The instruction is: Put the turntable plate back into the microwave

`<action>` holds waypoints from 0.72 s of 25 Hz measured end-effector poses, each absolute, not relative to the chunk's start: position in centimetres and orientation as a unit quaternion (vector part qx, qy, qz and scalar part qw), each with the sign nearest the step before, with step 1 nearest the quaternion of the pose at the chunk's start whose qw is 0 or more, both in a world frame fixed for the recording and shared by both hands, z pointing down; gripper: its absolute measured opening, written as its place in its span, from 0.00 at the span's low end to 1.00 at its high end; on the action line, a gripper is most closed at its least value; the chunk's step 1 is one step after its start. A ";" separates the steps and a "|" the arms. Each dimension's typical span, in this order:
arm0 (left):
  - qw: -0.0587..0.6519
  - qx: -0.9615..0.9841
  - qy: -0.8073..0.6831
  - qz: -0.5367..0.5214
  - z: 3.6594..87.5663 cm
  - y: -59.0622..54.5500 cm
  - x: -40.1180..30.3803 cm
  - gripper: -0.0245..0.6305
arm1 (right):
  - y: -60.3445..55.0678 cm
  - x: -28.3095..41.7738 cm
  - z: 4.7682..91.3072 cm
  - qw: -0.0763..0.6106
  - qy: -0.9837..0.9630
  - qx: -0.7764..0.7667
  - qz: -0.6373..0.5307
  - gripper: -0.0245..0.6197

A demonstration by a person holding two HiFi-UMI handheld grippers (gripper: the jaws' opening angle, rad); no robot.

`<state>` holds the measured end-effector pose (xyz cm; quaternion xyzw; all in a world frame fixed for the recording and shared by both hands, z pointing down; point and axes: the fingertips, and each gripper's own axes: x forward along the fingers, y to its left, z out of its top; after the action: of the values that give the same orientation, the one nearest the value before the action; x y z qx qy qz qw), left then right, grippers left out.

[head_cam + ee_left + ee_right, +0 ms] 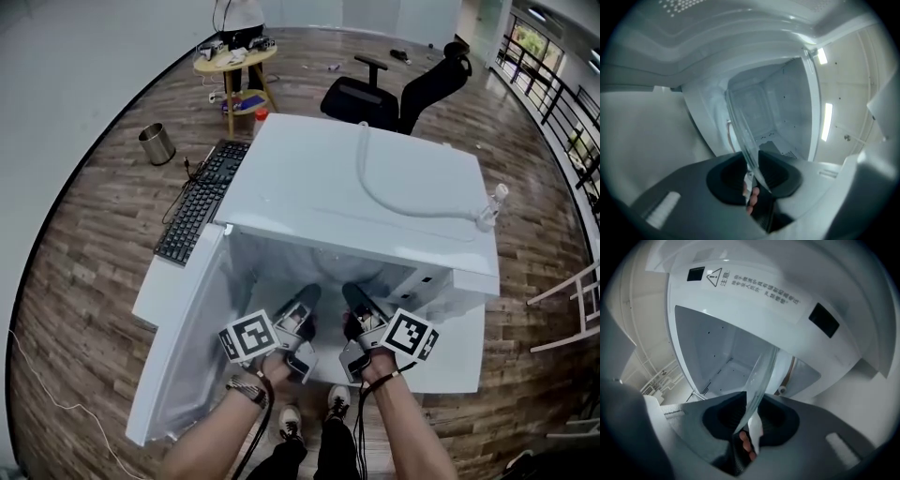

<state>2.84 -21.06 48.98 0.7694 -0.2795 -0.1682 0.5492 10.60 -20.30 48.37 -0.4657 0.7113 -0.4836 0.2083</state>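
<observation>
Carrying the turntable plate (743,136) into the open microwave (375,197).
Head view: left gripper (305,302) and right gripper (356,302) sat side by side in the cavity mouth. Left gripper view: jaws narrowly apart, pinching the plate's rim. Right gripper view: likewise clamped; the next move probably needed level lowering onto the cavity floor.

An office, with swivel chair (394,94), keyboard (202,202) and wastebasket (157,143).

Grey-black left claw (305,298) and right claw (356,300), black-white marker cubes (248,336), dark trousers (319,452), white shoes (290,420)
</observation>
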 end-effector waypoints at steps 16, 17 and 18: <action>0.550 0.768 -0.281 -0.167 48.8 -22.9 3.0 0.17 | -22.1 10.8 48.1 0.208 0.713 -0.468 -0.479 0.17; 0.550 0.768 -0.281 -0.167 48.8 -22.9 3.1 0.17 | -22.1 10.8 48.2 0.209 0.711 -0.469 -0.481 0.17; 0.550 0.768 -0.282 -0.168 48.8 -22.9 3.1 0.17 | -22.1 10.9 48.2 0.212 0.709 -0.469 -0.482 0.17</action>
<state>3.11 -22.88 48.77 0.7682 -0.2817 -0.1681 0.5498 10.89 -22.14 48.24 -0.4688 0.7095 -0.4817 0.2117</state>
